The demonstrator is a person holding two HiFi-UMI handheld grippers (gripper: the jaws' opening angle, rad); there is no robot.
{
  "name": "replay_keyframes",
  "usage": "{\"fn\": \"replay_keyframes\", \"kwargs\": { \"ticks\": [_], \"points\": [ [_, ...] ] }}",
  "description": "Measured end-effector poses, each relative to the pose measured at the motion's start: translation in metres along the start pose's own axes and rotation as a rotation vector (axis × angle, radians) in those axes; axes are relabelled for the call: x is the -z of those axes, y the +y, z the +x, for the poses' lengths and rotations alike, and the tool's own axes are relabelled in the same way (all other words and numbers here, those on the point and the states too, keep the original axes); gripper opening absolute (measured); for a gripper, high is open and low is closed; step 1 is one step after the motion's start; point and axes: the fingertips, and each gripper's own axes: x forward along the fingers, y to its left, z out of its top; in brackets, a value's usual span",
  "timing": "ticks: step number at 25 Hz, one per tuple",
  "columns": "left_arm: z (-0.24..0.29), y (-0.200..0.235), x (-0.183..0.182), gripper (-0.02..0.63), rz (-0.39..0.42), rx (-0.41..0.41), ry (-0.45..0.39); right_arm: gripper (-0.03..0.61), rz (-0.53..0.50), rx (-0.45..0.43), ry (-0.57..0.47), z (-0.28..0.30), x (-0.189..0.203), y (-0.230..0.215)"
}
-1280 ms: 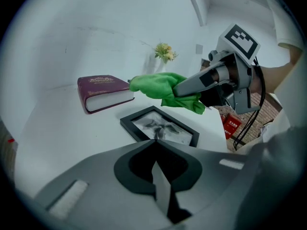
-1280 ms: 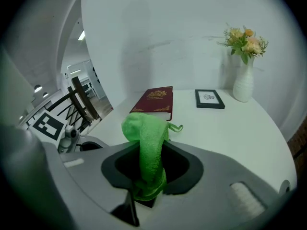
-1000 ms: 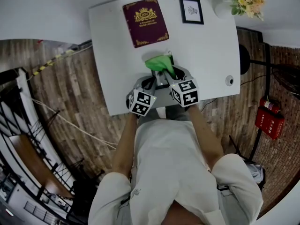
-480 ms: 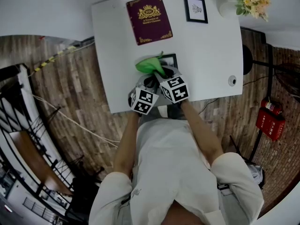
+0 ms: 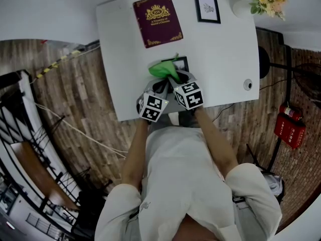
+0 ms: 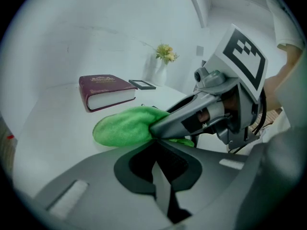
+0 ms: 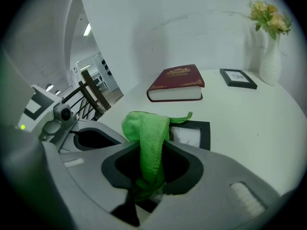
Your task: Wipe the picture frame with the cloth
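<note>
A green cloth (image 5: pixel 163 69) lies bunched over the left part of a small black picture frame (image 5: pixel 183 62) that rests flat on the white table (image 5: pixel 225 49). My right gripper (image 5: pixel 174 78) is shut on the cloth (image 7: pixel 146 133), which hangs out of its jaws and hides the left side of the frame (image 7: pixel 192 134). My left gripper (image 5: pixel 159 88) sits just left of it, near the table's front edge, shut with nothing between its jaws. In the left gripper view the cloth (image 6: pixel 122 127) bulges from the right gripper's tip (image 6: pixel 160 128).
A maroon book (image 5: pixel 157 20) lies at the back of the table, with a second small black frame (image 5: pixel 207 8) to its right. A white vase of flowers (image 5: pixel 266 1) stands in the back right corner. A round fitting (image 5: pixel 248 85) sits near the right front edge.
My right gripper swept the cloth leftward across the frame, then came back slightly to the right. The left gripper has barely moved.
</note>
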Motion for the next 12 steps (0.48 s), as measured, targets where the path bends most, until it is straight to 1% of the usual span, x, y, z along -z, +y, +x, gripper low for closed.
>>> {"fn": "replay_keyframes", "kwargs": {
  "ticks": [9, 12],
  "points": [
    [0.0, 0.0, 0.001, 0.02, -0.005, -0.008, -0.006, 0.1, 0.019, 0.067, -0.007, -0.019, 0.013, -0.027],
    [0.0, 0.0, 0.0, 0.02, -0.005, -0.009, -0.006, 0.098, 0.047, 0.086, -0.016, -0.027, 0.015, -0.037]
  ]
}}
